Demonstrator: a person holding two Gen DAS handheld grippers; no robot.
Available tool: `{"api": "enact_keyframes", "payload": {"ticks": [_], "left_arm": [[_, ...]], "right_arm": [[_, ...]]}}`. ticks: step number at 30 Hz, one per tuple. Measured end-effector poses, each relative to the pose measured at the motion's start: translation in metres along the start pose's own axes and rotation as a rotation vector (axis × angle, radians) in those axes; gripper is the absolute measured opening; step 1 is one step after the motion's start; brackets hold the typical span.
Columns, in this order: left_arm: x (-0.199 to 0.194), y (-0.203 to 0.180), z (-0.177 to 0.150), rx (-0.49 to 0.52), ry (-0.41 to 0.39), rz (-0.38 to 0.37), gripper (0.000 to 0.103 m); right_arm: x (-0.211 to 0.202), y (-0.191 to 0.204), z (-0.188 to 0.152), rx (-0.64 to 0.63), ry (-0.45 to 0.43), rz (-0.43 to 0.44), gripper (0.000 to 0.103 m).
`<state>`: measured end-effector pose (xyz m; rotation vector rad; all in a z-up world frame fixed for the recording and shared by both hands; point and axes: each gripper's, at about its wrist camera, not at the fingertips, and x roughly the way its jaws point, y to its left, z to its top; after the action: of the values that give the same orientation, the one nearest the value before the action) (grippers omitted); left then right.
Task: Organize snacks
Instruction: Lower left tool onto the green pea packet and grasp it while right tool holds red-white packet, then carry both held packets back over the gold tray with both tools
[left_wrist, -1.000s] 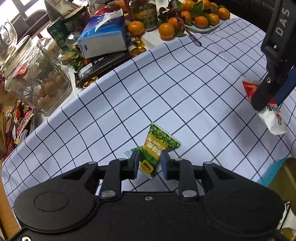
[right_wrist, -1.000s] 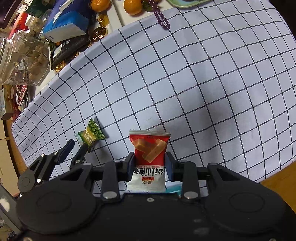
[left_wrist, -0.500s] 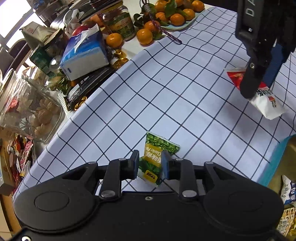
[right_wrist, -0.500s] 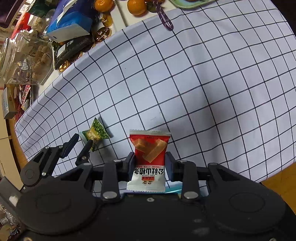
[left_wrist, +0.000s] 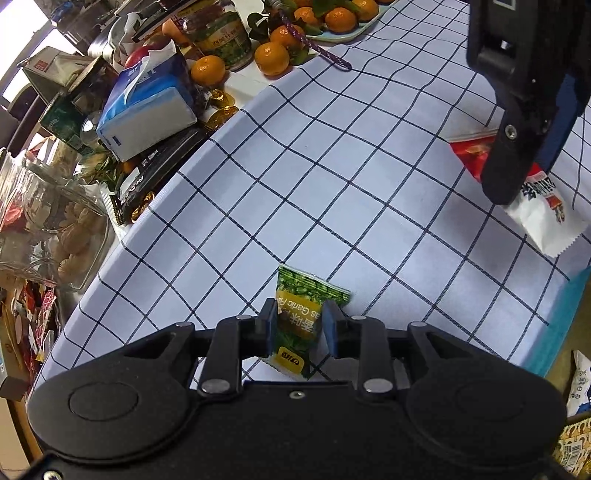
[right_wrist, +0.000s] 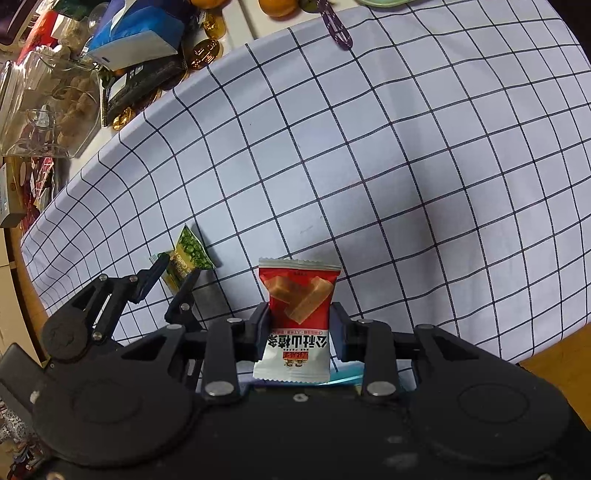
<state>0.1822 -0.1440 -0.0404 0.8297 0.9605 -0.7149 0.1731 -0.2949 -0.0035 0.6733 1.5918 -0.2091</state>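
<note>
The two black fingers of the left gripper (left_wrist: 299, 325), seen from the left wrist, stand parted with the small green foil snack packet (left_wrist: 301, 314) upright between them; the jaws have just been opening, and a gap shows at the right pad, so the packet is released. Its lower end is cut off by the gripper body. Ahead of the fingers lies the white checked tablecloth (left_wrist: 332, 166).

From the right wrist, the right gripper (right_wrist: 299, 328) has its fingers clenched on the red and white foil snack packet (right_wrist: 297, 317), which stands upright between the pads. The packet's bottom edge hides a blue object I cannot make out.
</note>
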Motion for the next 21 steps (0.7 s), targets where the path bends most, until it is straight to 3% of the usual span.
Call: {"api": "enact_keyframes", "payload": {"ticks": [12,21], "left_arm": [[0.017,0.01,0.011,-0.134,0.056,-0.022,0.048],[0.034,0.043,0.02,-0.426,0.184,-0.13,0.051]], "right_arm": [[0.001,-0.002,0.002,0.013,0.011,0.005,0.035],[0.001,-0.005,0.003,0.036,0.018,0.01,0.035]]}}
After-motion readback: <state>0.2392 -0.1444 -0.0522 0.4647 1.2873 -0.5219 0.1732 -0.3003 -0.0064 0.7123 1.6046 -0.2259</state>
